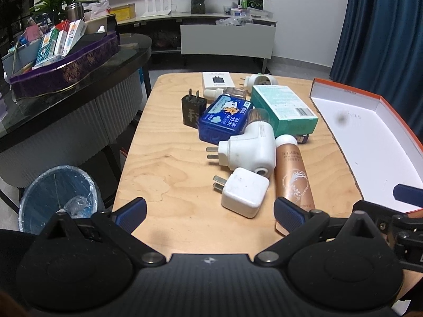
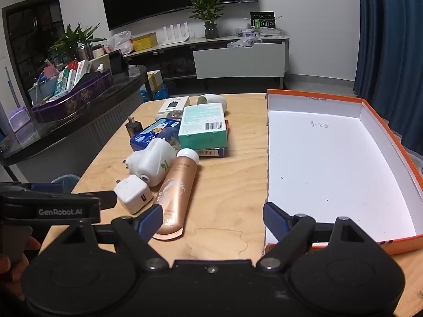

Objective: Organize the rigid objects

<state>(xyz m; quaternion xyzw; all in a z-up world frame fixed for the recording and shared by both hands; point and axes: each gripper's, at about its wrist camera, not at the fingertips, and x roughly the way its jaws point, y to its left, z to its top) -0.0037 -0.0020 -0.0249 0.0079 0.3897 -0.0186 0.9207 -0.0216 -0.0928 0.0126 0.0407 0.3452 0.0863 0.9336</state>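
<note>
Black gripper (image 2: 211, 218) bodies, 2 blue-padded fingers (image 2: 275, 220) each, white "GenRobot.AI" lettering.

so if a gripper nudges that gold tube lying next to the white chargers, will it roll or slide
The gold tube looks round-bodied and lies on its side on the smooth wooden table, so a sideways nudge would probably roll it. Its flat crimped end may make it curve. The glossy skin looks slippery for the pads.
</note>
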